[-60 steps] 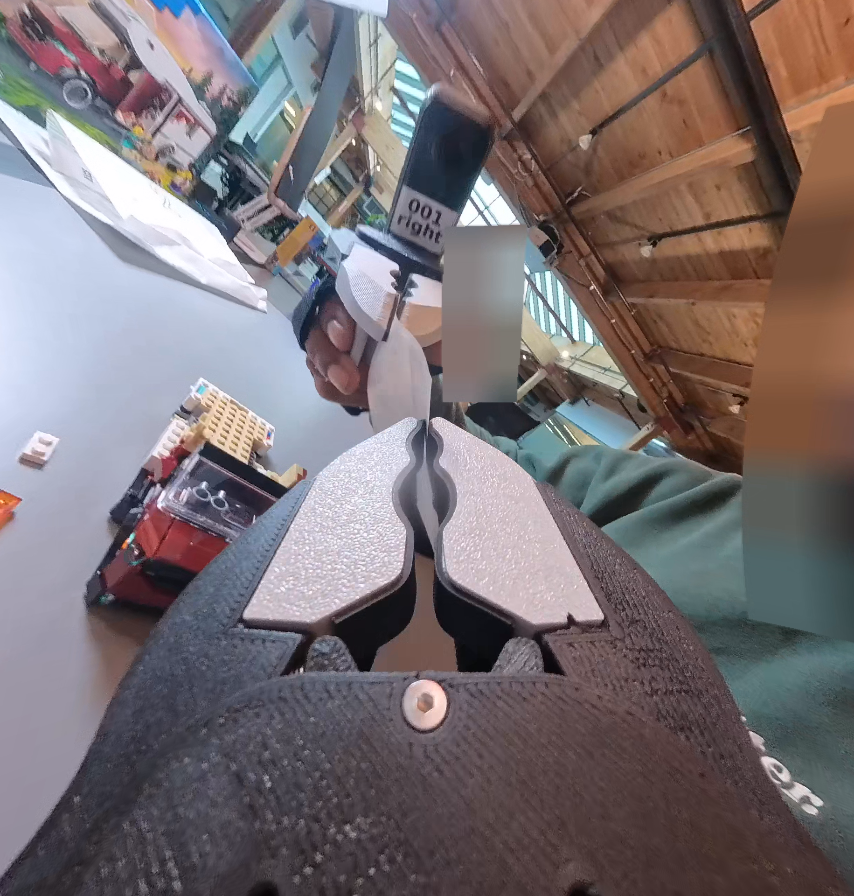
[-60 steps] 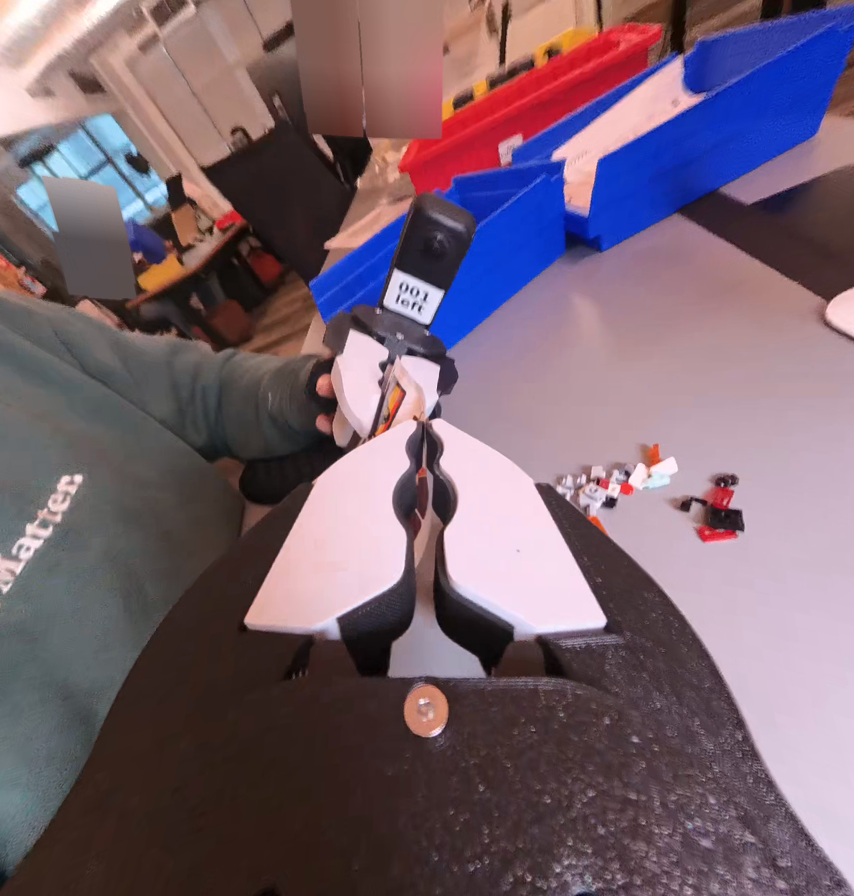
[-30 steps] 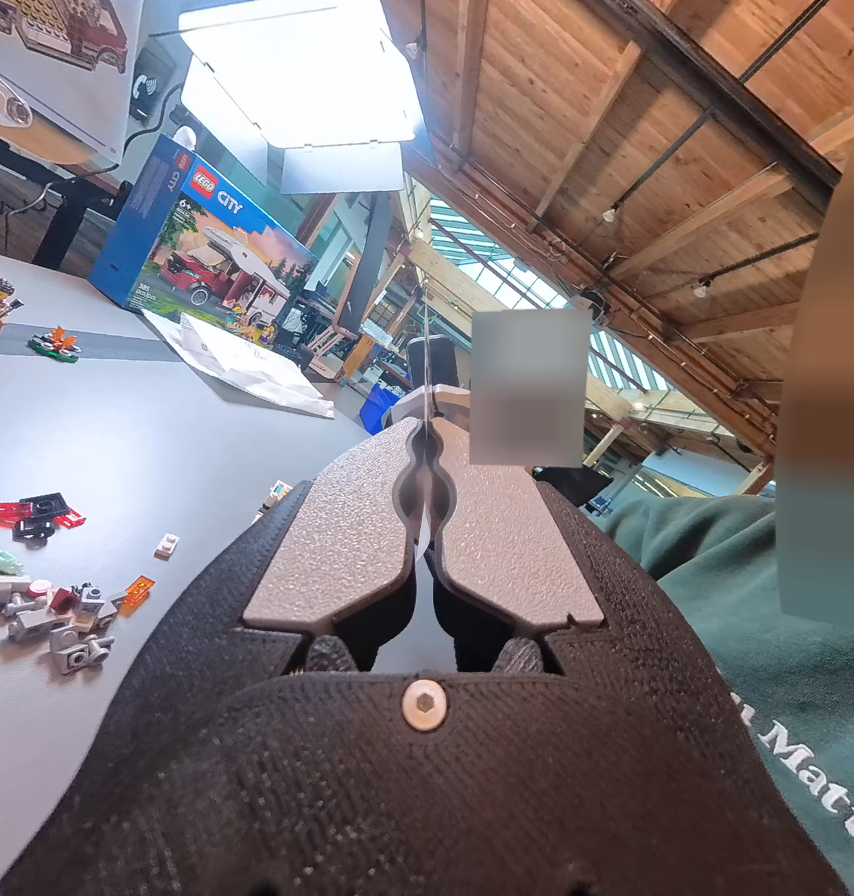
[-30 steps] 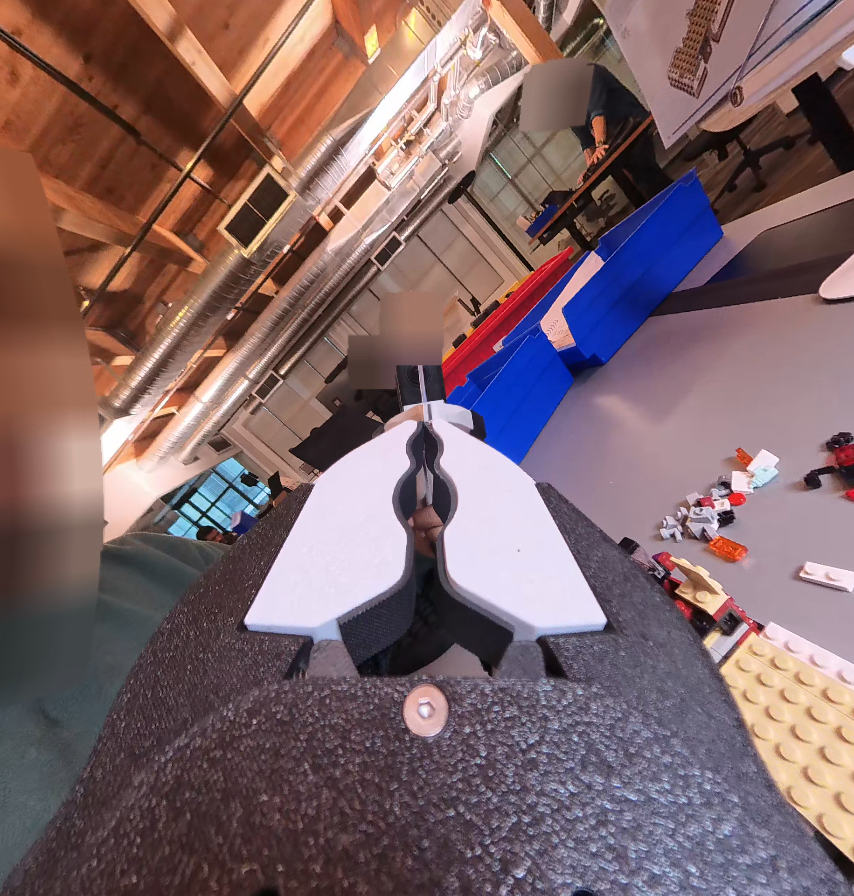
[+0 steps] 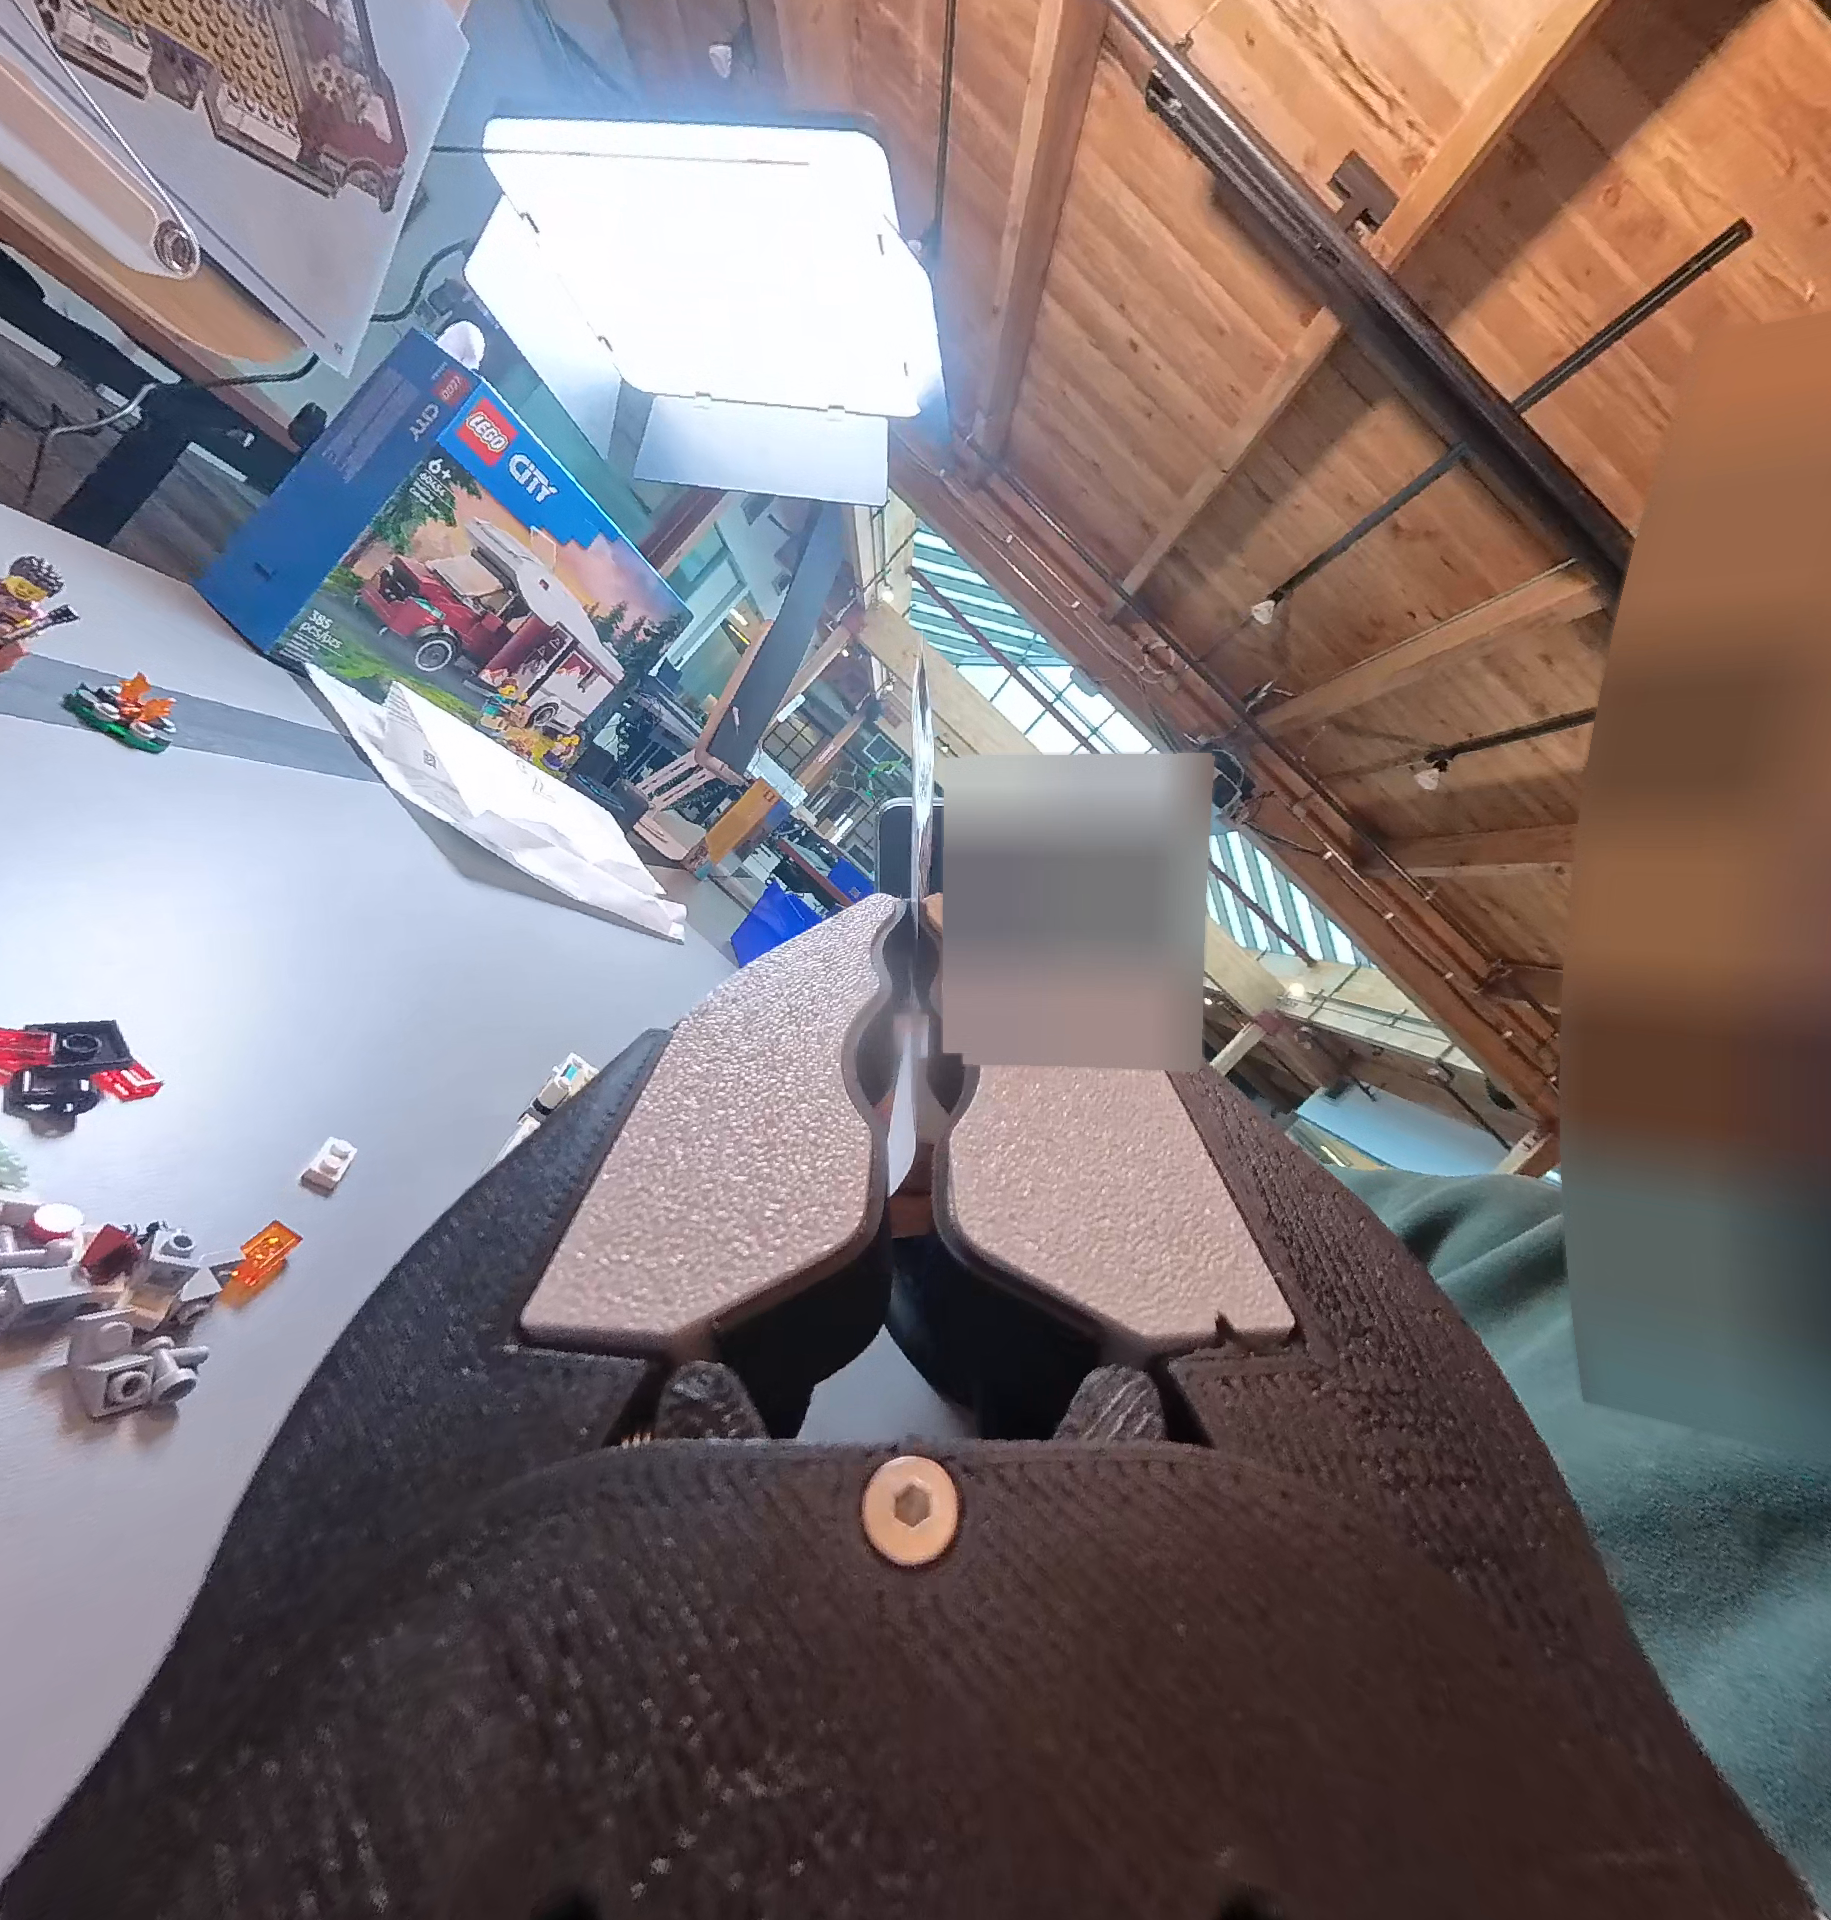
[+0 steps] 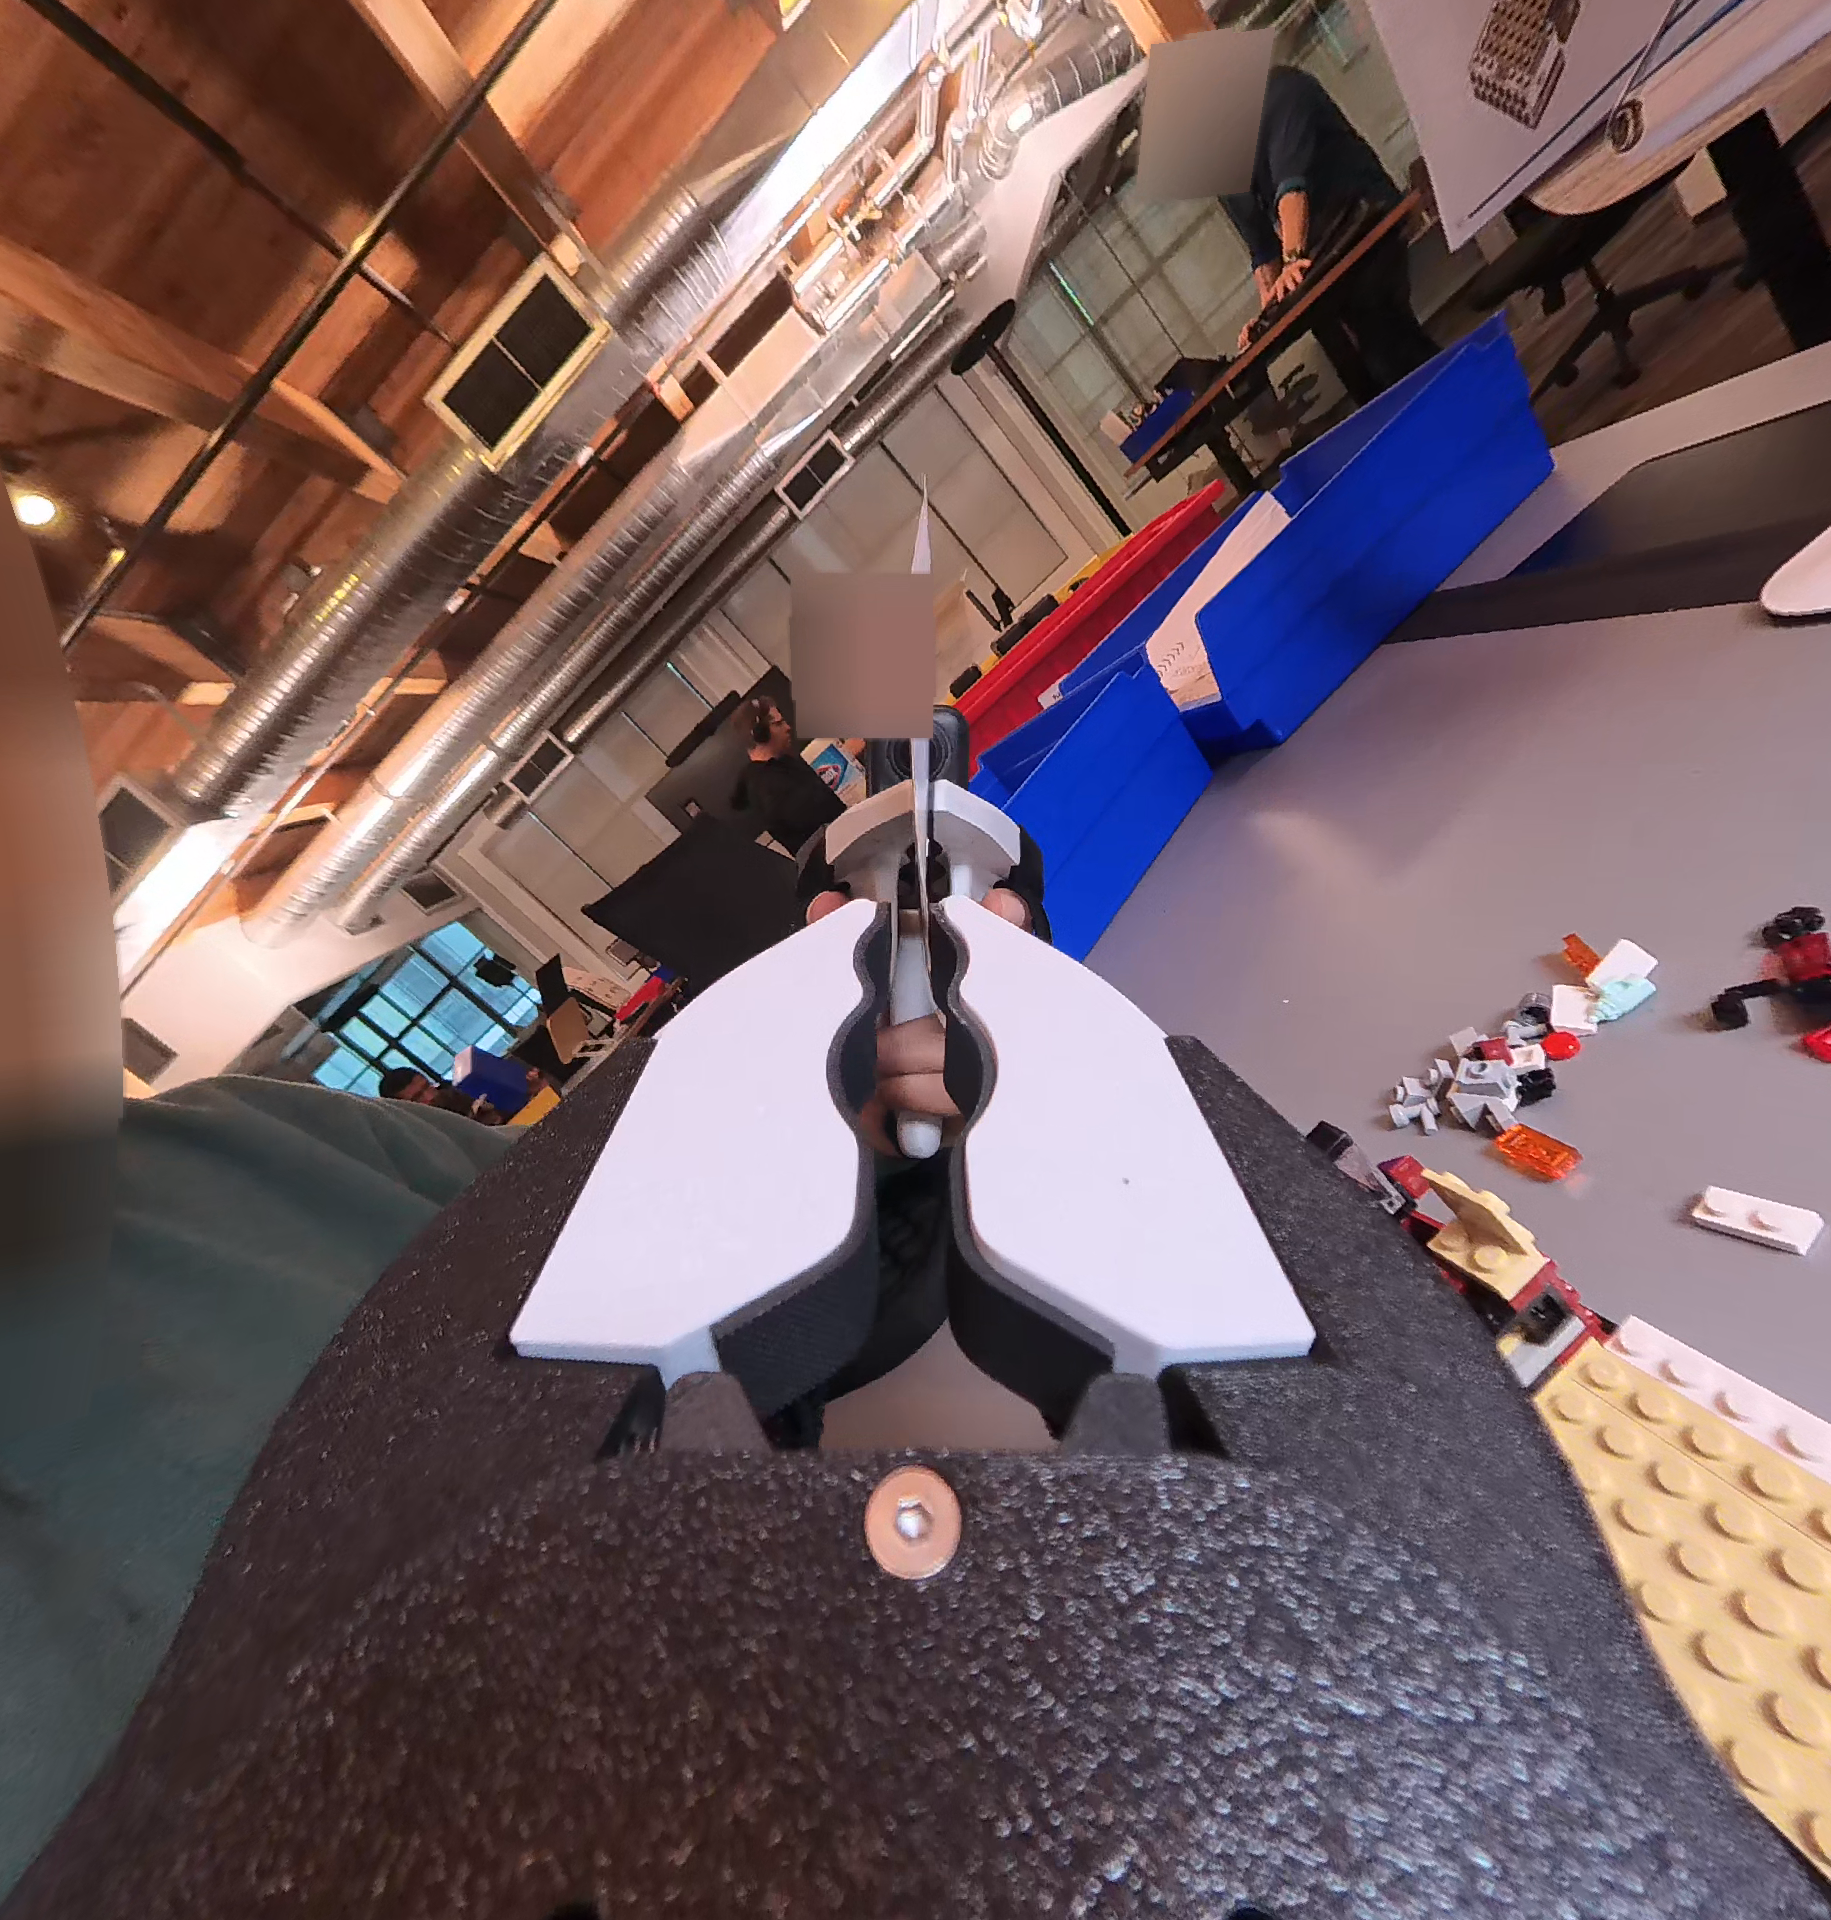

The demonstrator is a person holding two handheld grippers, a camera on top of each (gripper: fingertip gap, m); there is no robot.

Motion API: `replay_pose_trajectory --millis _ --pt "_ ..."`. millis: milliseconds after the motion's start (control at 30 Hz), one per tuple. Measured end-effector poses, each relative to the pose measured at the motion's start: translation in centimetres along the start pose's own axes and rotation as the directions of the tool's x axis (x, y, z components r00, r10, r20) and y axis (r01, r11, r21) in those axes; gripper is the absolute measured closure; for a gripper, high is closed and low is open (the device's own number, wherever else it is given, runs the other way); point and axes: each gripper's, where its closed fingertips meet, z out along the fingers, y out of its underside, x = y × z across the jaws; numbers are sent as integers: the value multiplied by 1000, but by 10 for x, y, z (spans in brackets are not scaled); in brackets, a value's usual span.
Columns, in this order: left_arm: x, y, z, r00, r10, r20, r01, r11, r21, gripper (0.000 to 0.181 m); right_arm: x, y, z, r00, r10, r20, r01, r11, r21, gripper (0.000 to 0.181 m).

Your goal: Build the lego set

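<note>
My left gripper (image 5: 906, 920) and my right gripper (image 6: 906, 912) face each other tip to tip above the grey table (image 5: 215, 935). Each is shut on a thin white sheet (image 5: 919, 727), seen edge-on, which stands up between them. In the right wrist view the sheet (image 6: 919, 623) runs up past the left gripper (image 6: 921, 831). A partly built red and tan camper (image 6: 1462, 1247) with a tan studded plate (image 6: 1721, 1558) lies under my right gripper. Loose small bricks (image 5: 90, 1299) lie on the table and also show in the right wrist view (image 6: 1482, 1081).
The set's blue box (image 5: 443, 561) and white paper (image 5: 506, 800) are at the table's far side. A minifigure (image 5: 7, 613), a campfire piece (image 5: 121, 712), a white plate (image 6: 1758, 1218) and an orange tile (image 6: 1534, 1151) lie about. Blue bins (image 6: 1358, 582) stand beyond. A person's green sleeve (image 5: 1669, 1558) is close. The left gripper's tips are roughly 7 cm from the right gripper's. Both grippers' tips are roughly 15 cm from the orange tile (image 6: 1534, 1151). It is also in sight in the left wrist view (image 5: 279, 1241).
Both grippers have tilted up from the table toward the ceiling, still facing each other. The sheet now stands taller between them. The last second shows little movement.
</note>
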Motion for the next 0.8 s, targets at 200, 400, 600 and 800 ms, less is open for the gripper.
replay_pose_trajectory --millis 200,400,600,800 --pt "-2 2 1 1000 -7 8 7 1000 1 181 0 5 3 1000 2 -7 -2 1000 -11 175" --pt "-2 3 1 1000 -12 9 12 1000 2 181 -2 16 9 1000 -6 -11 5 999 -38 175" --pt "-3 5 2 1000 -12 10 12 1000 -3 181 -1 19 10 999 -30 -27 29 998 -55 181" --pt "-2 12 5 1000 -1 7 1 999 -36 181 1 7 3 997 -59 -46 56 997 -59 181"
